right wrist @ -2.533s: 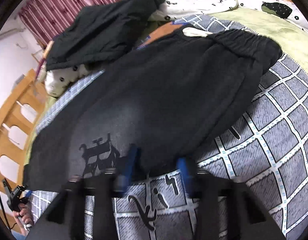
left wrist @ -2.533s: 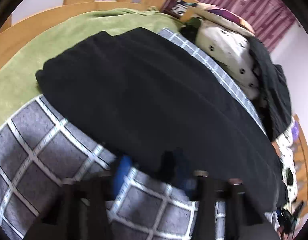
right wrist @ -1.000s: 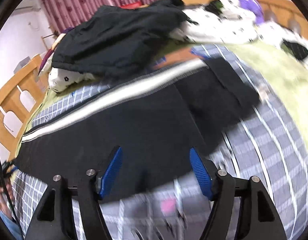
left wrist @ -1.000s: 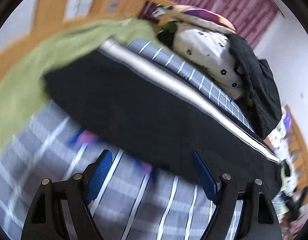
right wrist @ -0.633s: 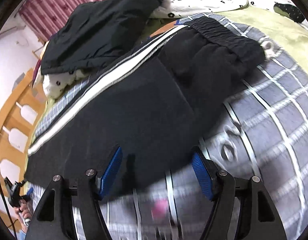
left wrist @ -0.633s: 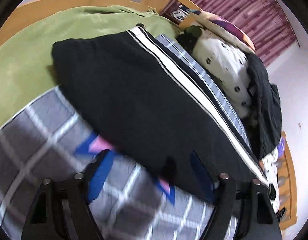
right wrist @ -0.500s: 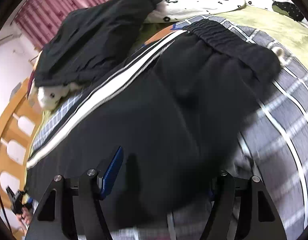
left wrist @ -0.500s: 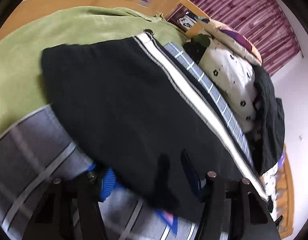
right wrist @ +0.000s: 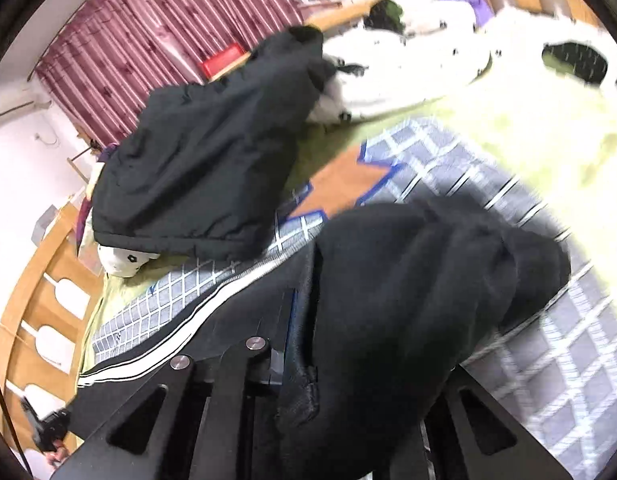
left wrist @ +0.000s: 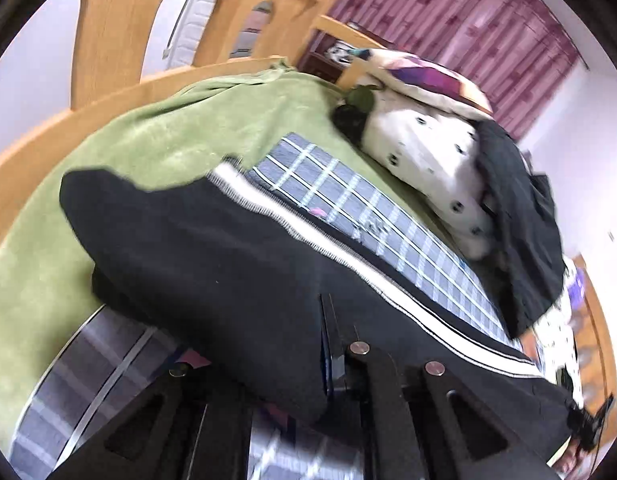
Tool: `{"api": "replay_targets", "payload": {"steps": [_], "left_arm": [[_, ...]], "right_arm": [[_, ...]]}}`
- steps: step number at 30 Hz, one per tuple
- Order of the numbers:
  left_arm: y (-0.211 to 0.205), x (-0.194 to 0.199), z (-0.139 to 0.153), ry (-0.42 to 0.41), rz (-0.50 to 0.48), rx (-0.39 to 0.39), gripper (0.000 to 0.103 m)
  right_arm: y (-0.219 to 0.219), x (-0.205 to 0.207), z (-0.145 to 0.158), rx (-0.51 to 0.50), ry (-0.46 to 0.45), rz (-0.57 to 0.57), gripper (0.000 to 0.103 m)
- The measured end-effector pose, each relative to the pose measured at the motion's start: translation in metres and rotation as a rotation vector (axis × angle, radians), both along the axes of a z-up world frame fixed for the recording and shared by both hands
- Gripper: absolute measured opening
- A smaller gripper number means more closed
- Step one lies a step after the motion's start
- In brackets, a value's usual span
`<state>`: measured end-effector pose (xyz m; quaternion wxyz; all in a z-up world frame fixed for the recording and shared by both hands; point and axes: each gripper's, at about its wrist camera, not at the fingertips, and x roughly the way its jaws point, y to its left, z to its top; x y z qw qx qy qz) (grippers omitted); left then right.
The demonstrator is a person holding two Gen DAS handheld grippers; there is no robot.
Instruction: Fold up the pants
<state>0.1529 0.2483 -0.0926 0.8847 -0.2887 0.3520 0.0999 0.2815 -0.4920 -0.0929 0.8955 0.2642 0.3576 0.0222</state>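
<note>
Black pants (left wrist: 228, 264), white side stripe (left wrist: 348, 256), bunched and lifted.

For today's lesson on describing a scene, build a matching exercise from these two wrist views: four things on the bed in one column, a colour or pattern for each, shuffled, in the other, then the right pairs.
Things:
1. pants
2. blanket
3. sheet
4. curtain

Descriptions:
A. grey-blue with a white grid
B. black with a white side stripe
C. dark red, hanging in pleats
D. plain green

Pairs: 1-B, 2-D, 3-A, 4-C
</note>
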Motion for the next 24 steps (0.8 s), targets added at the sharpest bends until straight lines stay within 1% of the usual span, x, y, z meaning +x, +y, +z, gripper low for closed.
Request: {"api": "replay_targets", "payload": {"steps": [2,5,7,9,10,11,12,13,14,16,17,18,20,21,23,24], "left_arm": [[-0.011,-0.02,0.002,0.006,-0.04,0.017,0.011],[-0.028,-0.062,-0.014,0.035,-0.102,0.022,0.012],[-0.041,-0.082,-0.032,0.066,-0.126,0.041,0.012],[-0.052,-0.093,-0.058,0.135,-0.129,0.111,0.012],[-0.055,-0.096,-0.068,0.151,-0.124,0.135,0.014],[-0.056,-0.099,-0.077,0.164,-0.115,0.155,0.019],[-0.054,-0.102,-0.081,0.17,-0.108,0.155,0.024],[-0.052,-0.106,-0.083,0.18,-0.084,0.148,0.038],[-0.049,-0.109,-0.083,0.19,-0.059,0.142,0.054],[-0.044,-0.119,-0.078,0.183,-0.029,0.124,0.07],[-0.043,-0.124,-0.076,0.177,-0.021,0.122,0.07],[-0.043,-0.129,-0.074,0.179,-0.015,0.124,0.07],[-0.045,-0.135,-0.076,0.193,-0.013,0.13,0.072],[-0.044,-0.14,-0.079,0.198,-0.011,0.134,0.072],[-0.047,-0.144,-0.081,0.201,-0.001,0.148,0.072],[-0.05,-0.145,-0.081,0.203,0.007,0.158,0.072]], "right_arm": [[-0.018,-0.026,0.012,-0.015,0.002,-0.001,0.014],[-0.045,-0.061,0.006,-0.026,0.03,0.016,0.014],[-0.06,-0.09,-0.012,-0.045,0.072,0.045,0.014],[-0.067,-0.107,-0.036,-0.068,0.126,0.078,0.016],[-0.067,-0.114,-0.054,-0.081,0.171,0.101,0.016],[-0.065,-0.12,-0.073,-0.088,0.212,0.112,0.019],[-0.066,-0.124,-0.083,-0.09,0.233,0.109,0.025],[-0.067,-0.133,-0.093,-0.095,0.244,0.093,0.03],[-0.07,-0.144,-0.096,-0.087,0.226,0.077,0.037],[-0.077,-0.159,-0.091,-0.069,0.169,0.05,0.048],[-0.083,-0.167,-0.086,-0.059,0.134,0.029,0.065],[-0.087,-0.169,-0.082,-0.052,0.113,0.011,0.078],[-0.1,-0.168,-0.08,-0.027,0.074,-0.035,0.08],[-0.104,-0.164,-0.08,-0.01,0.074,-0.048,0.08],[-0.114,-0.149,-0.092,0.054,0.09,-0.092,0.081],[-0.118,-0.142,-0.1,0.093,0.105,-0.122,0.079]]}}
